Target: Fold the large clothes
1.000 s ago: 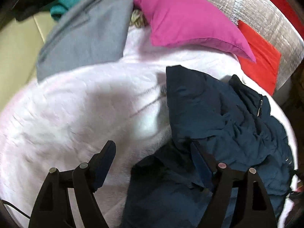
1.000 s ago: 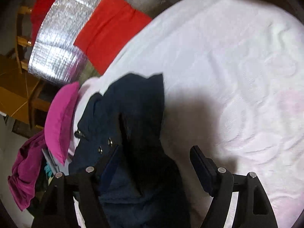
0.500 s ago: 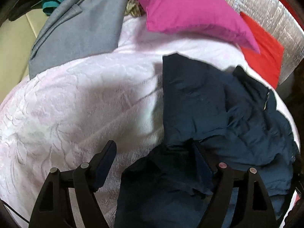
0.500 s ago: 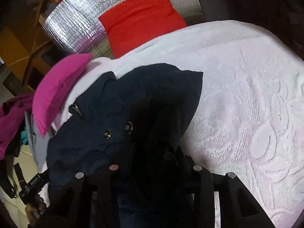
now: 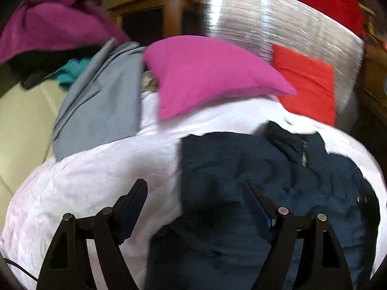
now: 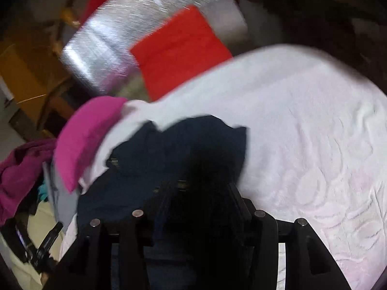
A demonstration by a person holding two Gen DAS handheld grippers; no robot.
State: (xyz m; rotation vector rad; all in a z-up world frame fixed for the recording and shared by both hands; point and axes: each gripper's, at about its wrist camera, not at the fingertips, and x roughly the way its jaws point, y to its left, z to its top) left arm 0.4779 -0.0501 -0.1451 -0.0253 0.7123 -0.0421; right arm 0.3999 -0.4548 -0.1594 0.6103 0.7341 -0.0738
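Since a second ago both cameras have pulled up and back from the bed: in the left wrist view the pink pillow point(image 5: 208, 72) and the silver foil panel point(image 5: 278, 26) now sit lower in the picture with brown furniture showing beyond them; in the right wrist view the right gripper point(image 6: 200, 193), which stood wide over the cloth, has come in around a fold of the navy jacket point(image 6: 174, 149).

The navy jacket lies crumpled on the white bedspread point(image 5: 96, 176), towards the right and near side of the bed; its zip and collar point to the far right; two snaps show near its right edge. The left gripper point(image 5: 193, 193) hangs above the jacket's left edge with its jaws wide apart and nothing between them; its left finger is over bare bedspread, its right finger over navy cloth.

The right gripper's jaws have dark jacket cloth bunched between them and are opening a little at this moment; the pads look to be against the fabric, though blur and shadow hide the contact itself.

Far left on the bed lies a grey garment point(image 5: 101, 101), with a purple garment point(image 5: 55, 21) and a scrap of teal cloth point(image 5: 70, 70) beyond it; a red cloth point(image 5: 307, 82) leans against the foil panel at far right.
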